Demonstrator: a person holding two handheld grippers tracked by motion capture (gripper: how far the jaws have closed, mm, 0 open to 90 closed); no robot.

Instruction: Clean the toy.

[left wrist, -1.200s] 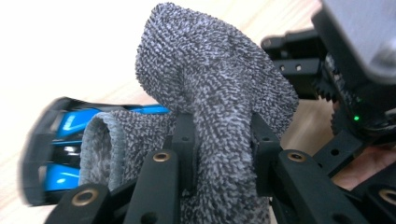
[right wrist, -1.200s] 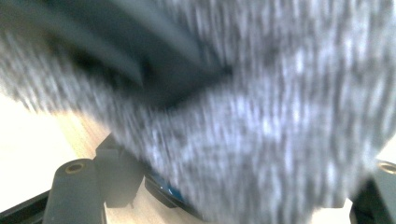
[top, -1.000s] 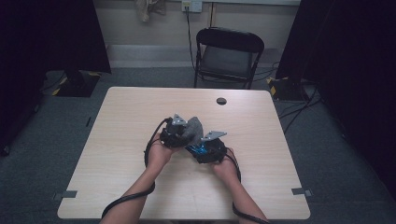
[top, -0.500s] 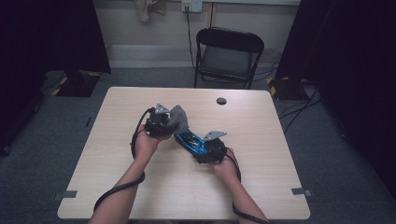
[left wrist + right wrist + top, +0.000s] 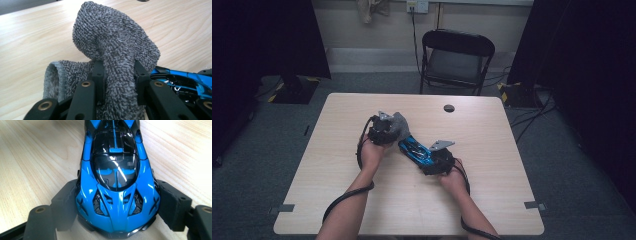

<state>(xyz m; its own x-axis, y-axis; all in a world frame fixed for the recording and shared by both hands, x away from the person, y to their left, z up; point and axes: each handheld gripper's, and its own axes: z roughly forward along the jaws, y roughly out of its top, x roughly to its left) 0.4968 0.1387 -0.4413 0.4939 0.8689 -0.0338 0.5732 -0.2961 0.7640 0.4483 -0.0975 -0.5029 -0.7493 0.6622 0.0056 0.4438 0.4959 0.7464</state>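
High view, left to right: the left gripper (image 5: 388, 129) pinches a folded grey terry cloth (image 5: 400, 124) above the light wooden table (image 5: 337, 165), just left of the blue toy sports car (image 5: 414, 148). Left gripper view: the cloth (image 5: 117, 55) bulges up between the jaws, which clamp a fold of it. Right gripper (image 5: 430, 158), holding the car: its pads press both flanks (image 5: 116, 192) near one end. A small dark disc (image 5: 449, 108) lies near the table's far edge.
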